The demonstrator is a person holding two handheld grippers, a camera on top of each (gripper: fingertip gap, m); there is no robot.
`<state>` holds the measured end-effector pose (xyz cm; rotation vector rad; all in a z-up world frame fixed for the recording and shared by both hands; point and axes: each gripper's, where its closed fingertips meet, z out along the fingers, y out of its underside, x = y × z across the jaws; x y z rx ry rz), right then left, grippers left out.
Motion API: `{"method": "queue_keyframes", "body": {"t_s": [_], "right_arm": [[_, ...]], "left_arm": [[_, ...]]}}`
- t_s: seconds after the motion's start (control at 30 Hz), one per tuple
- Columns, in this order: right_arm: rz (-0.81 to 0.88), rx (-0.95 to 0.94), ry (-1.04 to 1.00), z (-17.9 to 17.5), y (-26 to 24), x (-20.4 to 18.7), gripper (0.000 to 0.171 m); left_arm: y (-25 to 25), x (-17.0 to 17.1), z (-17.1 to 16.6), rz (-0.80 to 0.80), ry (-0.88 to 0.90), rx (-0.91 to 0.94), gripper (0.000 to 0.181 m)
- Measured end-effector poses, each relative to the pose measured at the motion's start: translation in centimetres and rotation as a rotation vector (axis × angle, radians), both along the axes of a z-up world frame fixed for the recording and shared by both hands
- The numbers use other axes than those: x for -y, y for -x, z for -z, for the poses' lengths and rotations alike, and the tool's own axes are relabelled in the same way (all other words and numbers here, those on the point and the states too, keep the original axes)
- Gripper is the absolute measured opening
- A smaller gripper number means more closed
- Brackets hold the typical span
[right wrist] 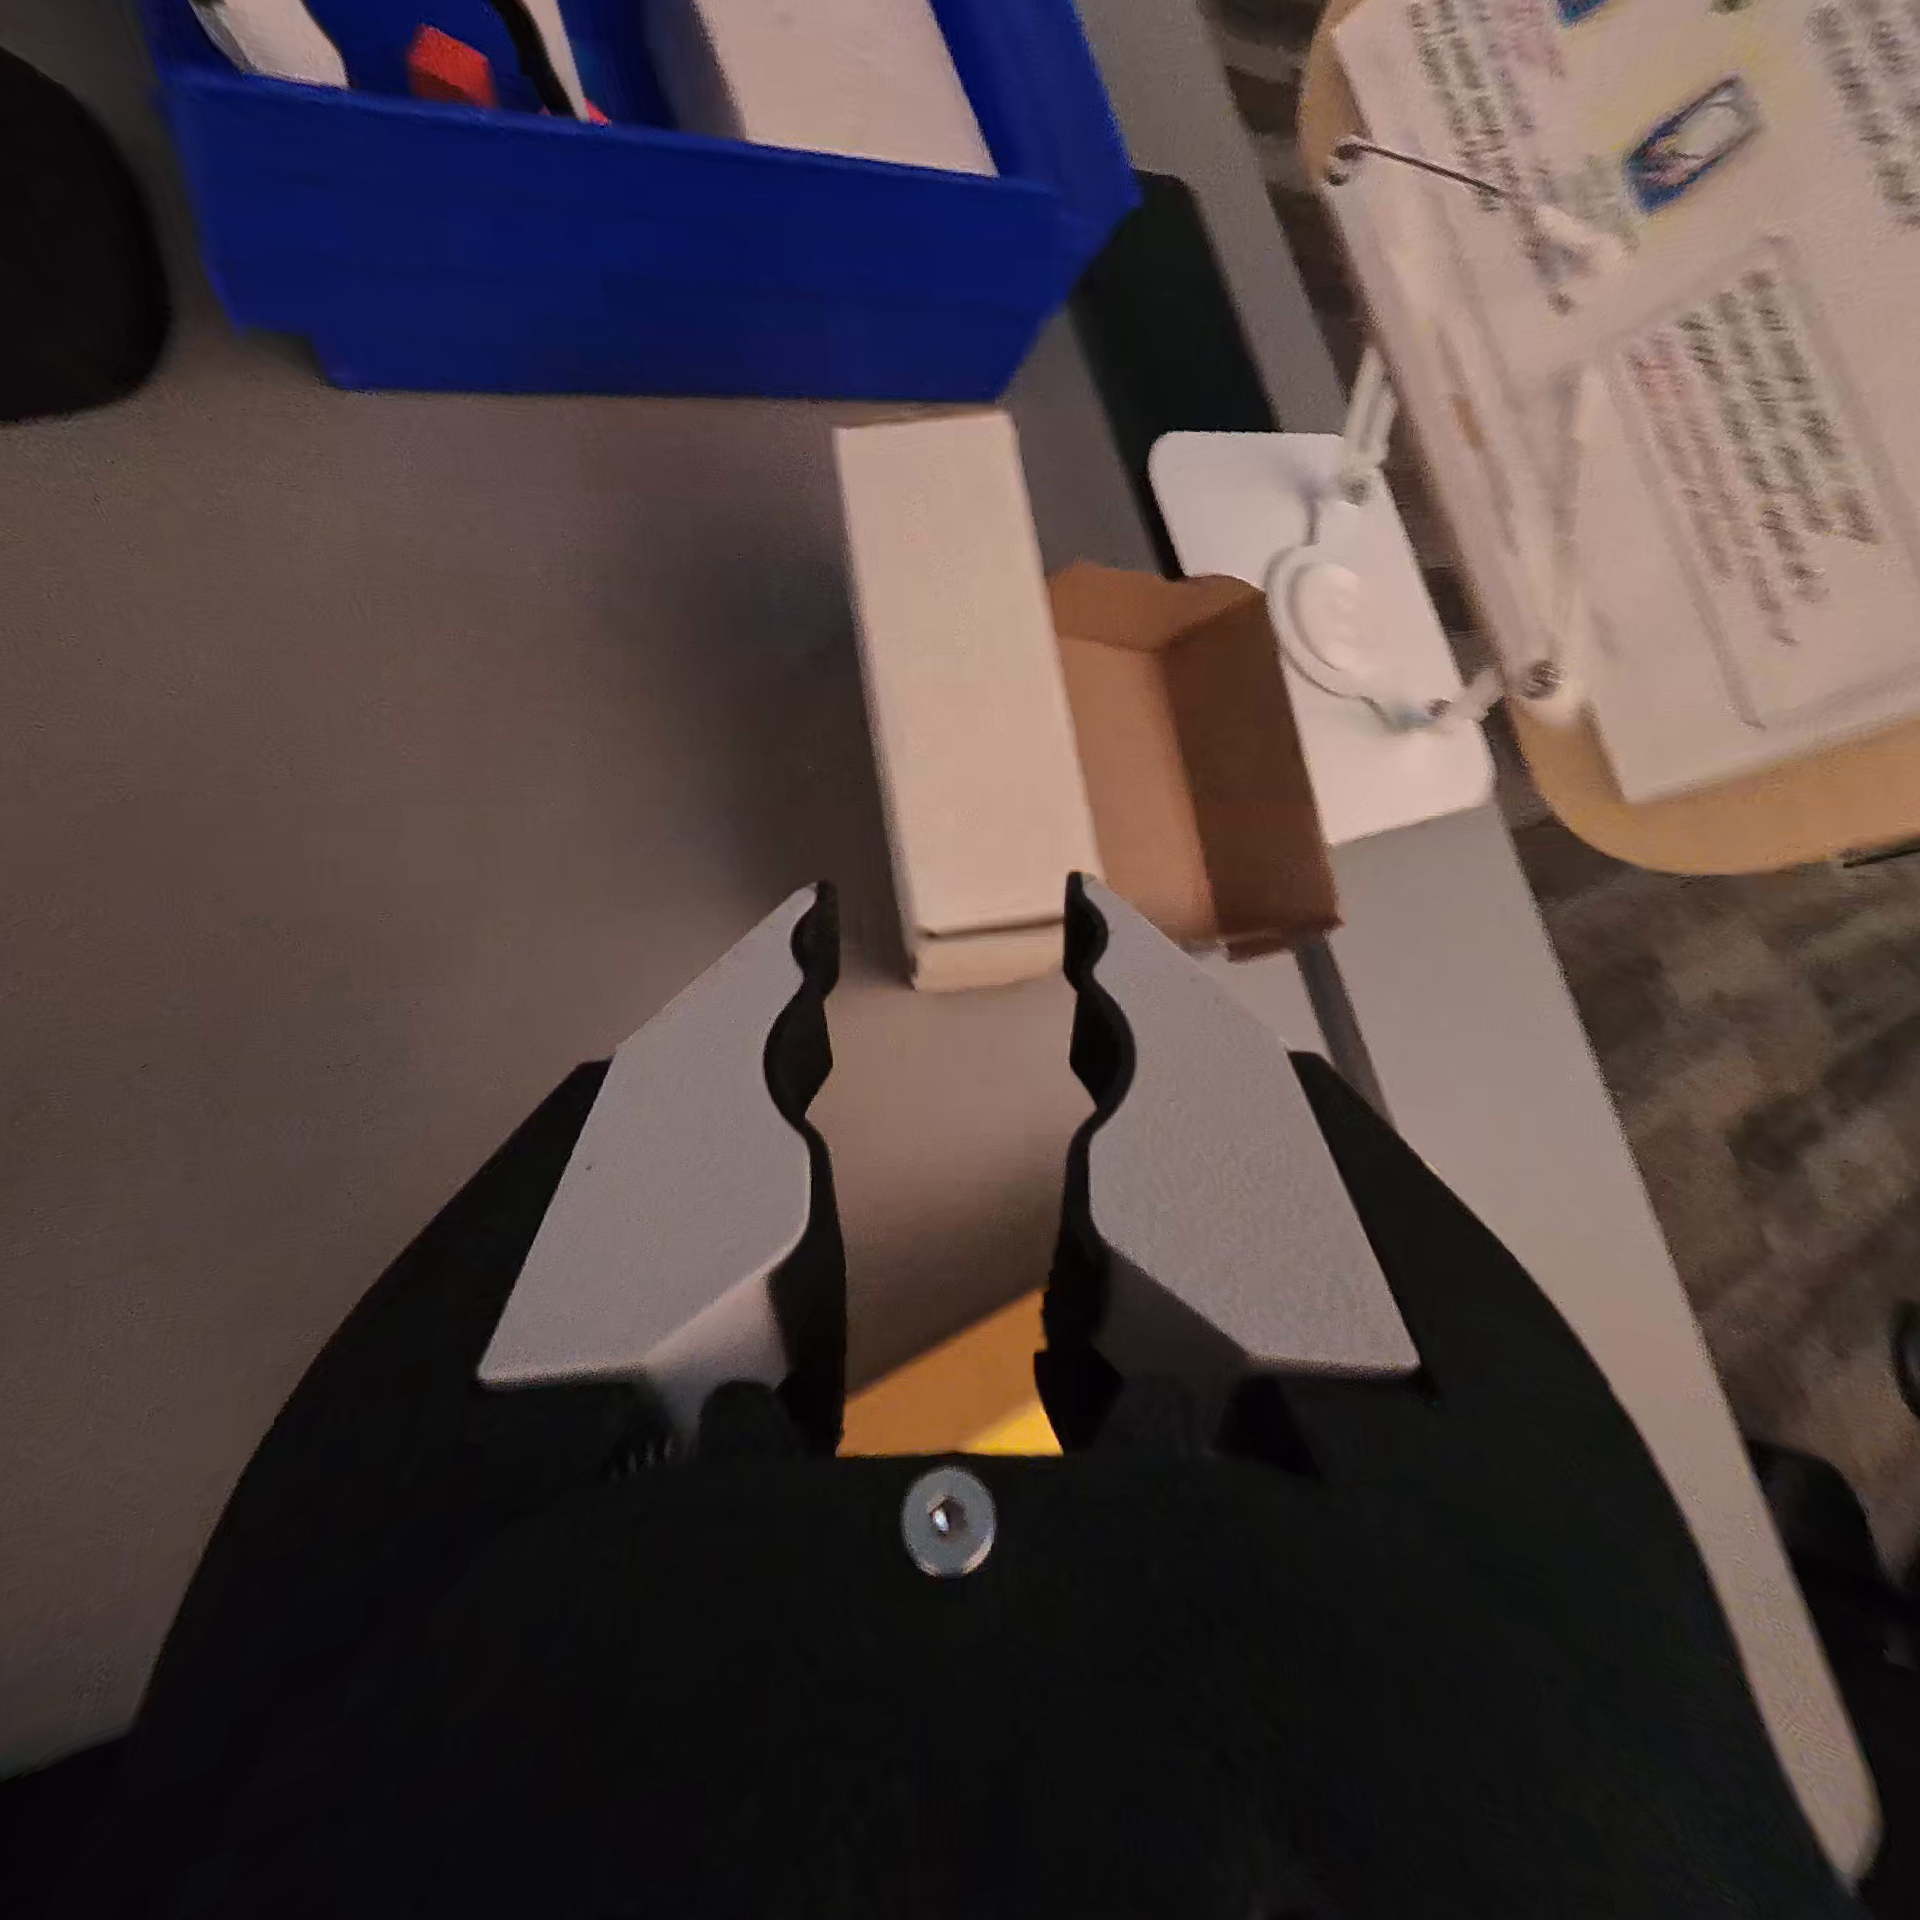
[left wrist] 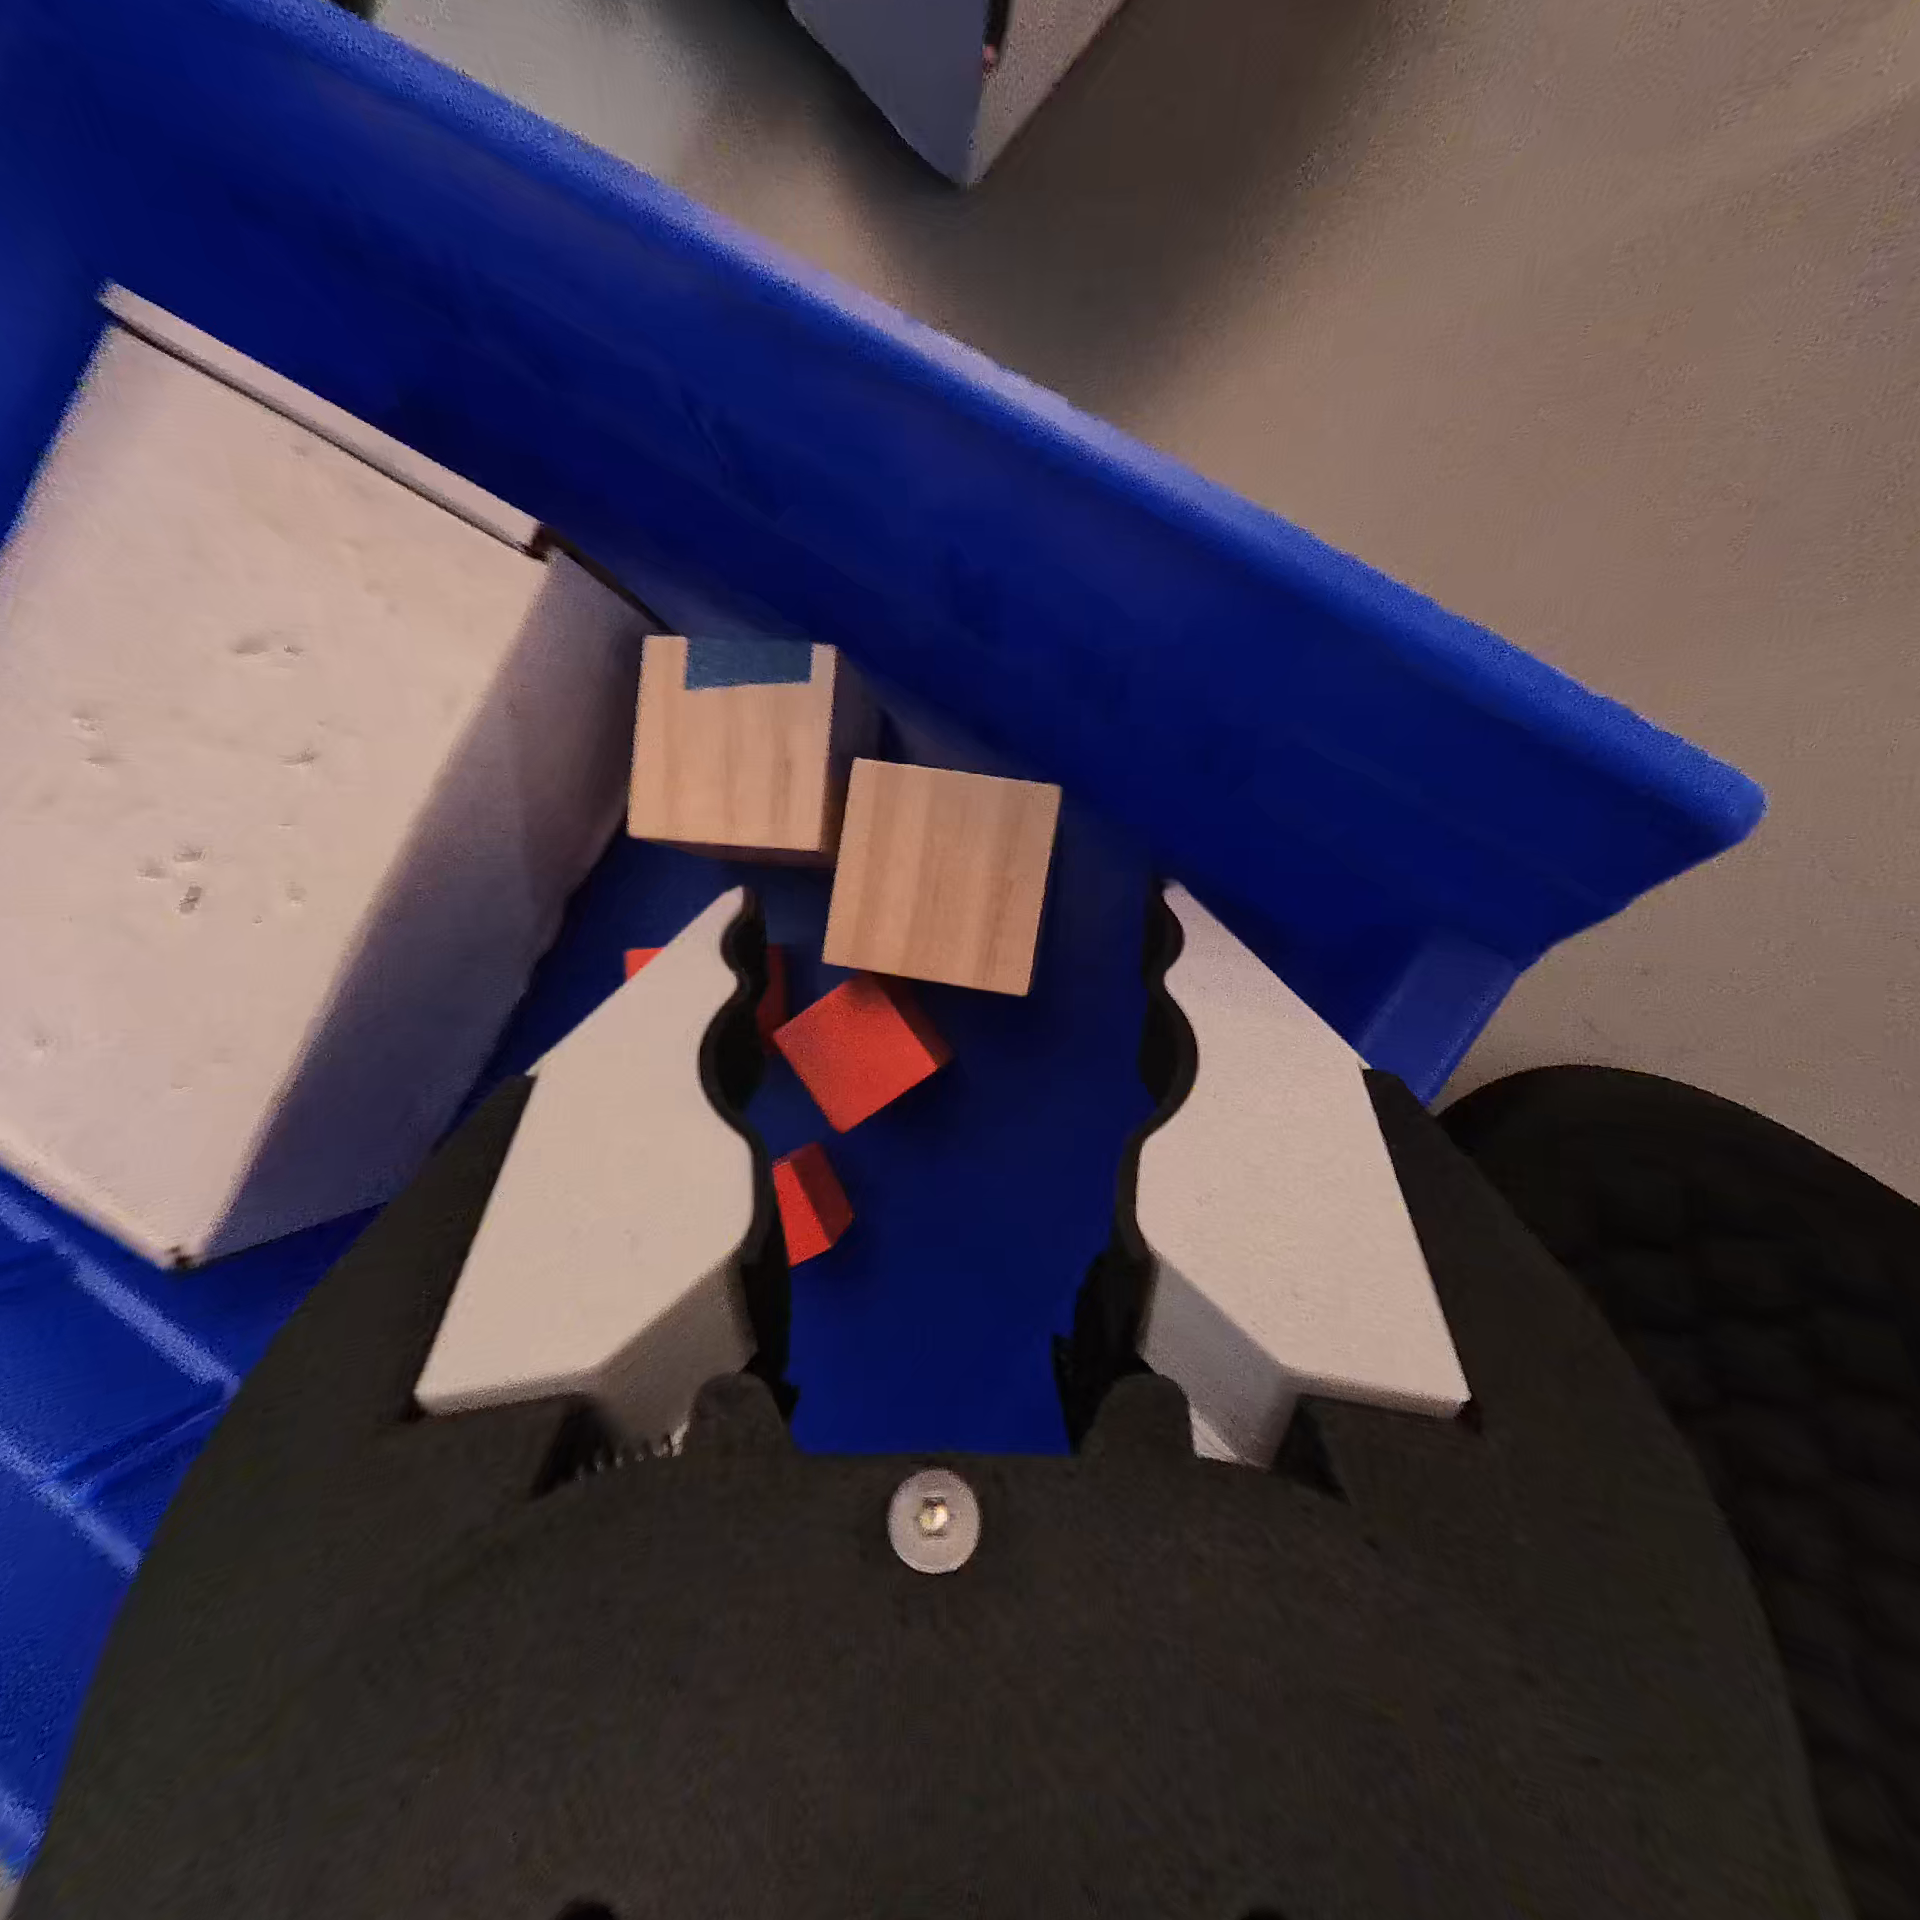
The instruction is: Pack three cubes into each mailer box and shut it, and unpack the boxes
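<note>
In the left wrist view my left gripper (left wrist: 951, 914) is open and empty above the inside of a blue bin (left wrist: 1039, 582). In the bin lie two wooden cubes (left wrist: 940, 878) (left wrist: 732, 764), smaller red cubes (left wrist: 857, 1049) and a shut white mailer box (left wrist: 260, 748) leaning at the left. In the right wrist view my right gripper (right wrist: 945, 914) is open and empty above the grey table, just short of an open white mailer box (right wrist: 961, 686) with its brown cardboard inside (right wrist: 1195, 769) showing. The blue bin (right wrist: 623, 260) stands farther back.
Another white box corner (left wrist: 966, 94) lies on the grey table beyond the bin. A black object (left wrist: 1714, 1299) sits right of the left gripper. A white card (right wrist: 1309, 623), a printed sheet on a tan board (right wrist: 1662, 416) and the table's right edge (right wrist: 1558, 1143) are near the right gripper.
</note>
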<state>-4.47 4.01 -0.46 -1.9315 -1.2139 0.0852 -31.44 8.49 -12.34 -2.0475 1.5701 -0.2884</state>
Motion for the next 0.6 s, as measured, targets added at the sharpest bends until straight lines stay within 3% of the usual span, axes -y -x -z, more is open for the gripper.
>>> {"method": "queue_keyframes", "body": {"t_s": [0.13, 0.23, 0.37, 0.47, 0.6], "right_arm": [[0.026, -0.072, 0.071, 2.1, 3.1, -2.1, 0.051], [0.092, -0.065, 0.057, 3.5, 3.3, -4.2, 0.071], [0.130, -0.120, -0.017, 3.6, 3.0, -6.3, 0.078], [0.148, -0.139, 0.074, 4.7, 2.8, -6.2, 0.092], [0.136, -0.083, 0.087, 5.9, 3.0, -6.2, 0.094]], "left_arm": [[0.1, 0.0, 1.1, -0.009, 0.029, 0.006, 0.061], [0.3, -0.3, 1.5, -0.009, 0.005, 0.001, 0.044], [0.1, 0.3, 1.4, 0.004, 0.023, 0.017, 0.044], [0.0, 0.3, 0.9, 0.006, -0.005, 0.033, 0.044], [0.5, 0.2, -0.2, -0.009, -0.049, 0.023, 0.044]]}}
